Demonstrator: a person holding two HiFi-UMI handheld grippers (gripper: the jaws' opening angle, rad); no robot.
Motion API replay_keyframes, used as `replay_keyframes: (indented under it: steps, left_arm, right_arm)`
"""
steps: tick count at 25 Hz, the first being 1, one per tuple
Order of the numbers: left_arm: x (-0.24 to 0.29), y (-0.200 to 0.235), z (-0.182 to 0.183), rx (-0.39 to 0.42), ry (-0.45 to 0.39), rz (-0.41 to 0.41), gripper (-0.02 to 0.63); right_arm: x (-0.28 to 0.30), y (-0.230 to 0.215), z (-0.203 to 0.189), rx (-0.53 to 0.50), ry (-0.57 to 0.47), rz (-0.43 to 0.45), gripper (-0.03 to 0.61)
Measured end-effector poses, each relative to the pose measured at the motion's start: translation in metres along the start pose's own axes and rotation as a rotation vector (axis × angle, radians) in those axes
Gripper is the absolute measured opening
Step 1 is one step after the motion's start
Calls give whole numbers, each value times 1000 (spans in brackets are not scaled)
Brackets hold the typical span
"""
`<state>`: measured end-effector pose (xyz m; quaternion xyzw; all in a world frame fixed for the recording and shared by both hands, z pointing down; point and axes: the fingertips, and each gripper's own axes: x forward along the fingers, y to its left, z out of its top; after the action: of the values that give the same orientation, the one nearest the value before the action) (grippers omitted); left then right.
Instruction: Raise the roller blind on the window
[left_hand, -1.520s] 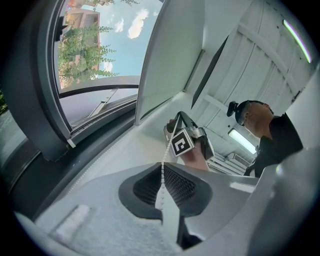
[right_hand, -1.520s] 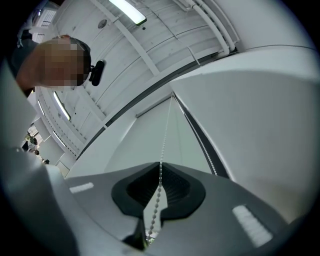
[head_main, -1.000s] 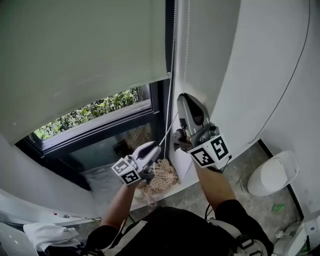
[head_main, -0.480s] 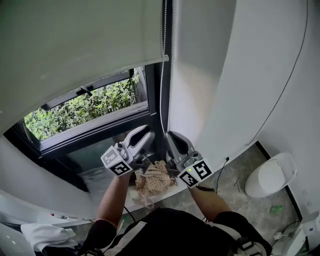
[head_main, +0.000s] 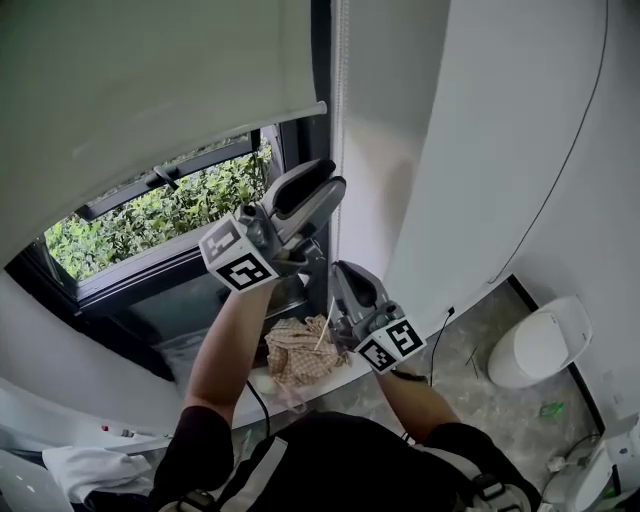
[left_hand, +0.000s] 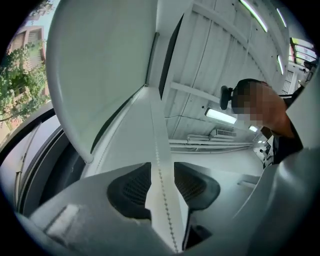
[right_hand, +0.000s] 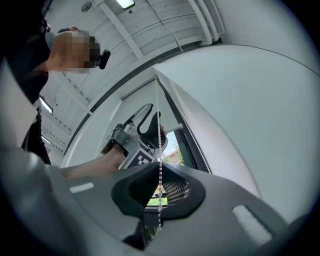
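The left gripper (head_main: 322, 183) and right gripper (head_main: 340, 272) are pale grey shells with black ribbed pads (left_hand: 134, 189) inside the jaws. Behind each shell sits a cube (head_main: 237, 258) with black-and-white square markers. The left gripper's jaws have just been opening, the chain (left_hand: 161, 180) between them. The person wears a black short-sleeved top (head_main: 200, 445), pale harness straps (head_main: 262, 468) and a black head camera (left_hand: 226, 95).

Bright white room, dark-framed window (head_main: 170, 215) at upper left

Green leaves (head_main: 120, 225) fill the glass. A plain white wall (head_main: 500, 120) takes the right side with a thin black cable (head_main: 573, 165) running down it. Grey floor (head_main: 480, 395) at lower right, with a white rounded container (head_main: 538, 345) on it.
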<state>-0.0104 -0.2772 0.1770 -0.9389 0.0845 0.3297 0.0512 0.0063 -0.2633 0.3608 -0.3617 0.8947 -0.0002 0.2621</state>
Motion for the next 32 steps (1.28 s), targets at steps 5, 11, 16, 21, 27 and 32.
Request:
replay_keyframes:
  steps: [5,11,16,21,27,32]
  left_arm:
    - [4,0,-6,29,16,15,144]
    - [8,-9,6,45,-2,-24,124]
    - [8,-7,11,44,13,4,18]
    - [10,-9,12,30,23,15,15]
    - [4,-9,15,-105,-86,-1,12]
    - [-19,-12,4,-142,-138,-14,11]
  right_arm:
    - [0,5,-2,4,10,15,17]
    - [-1,11,-2,14,12,28,17]
    - [-4,15,0,17,11,36,17]
    - [-5,17,2,17,8,36,17]
    - [-8,18,3,11,9,32,17]
    - [-14,18,-21,14,67,22,18]
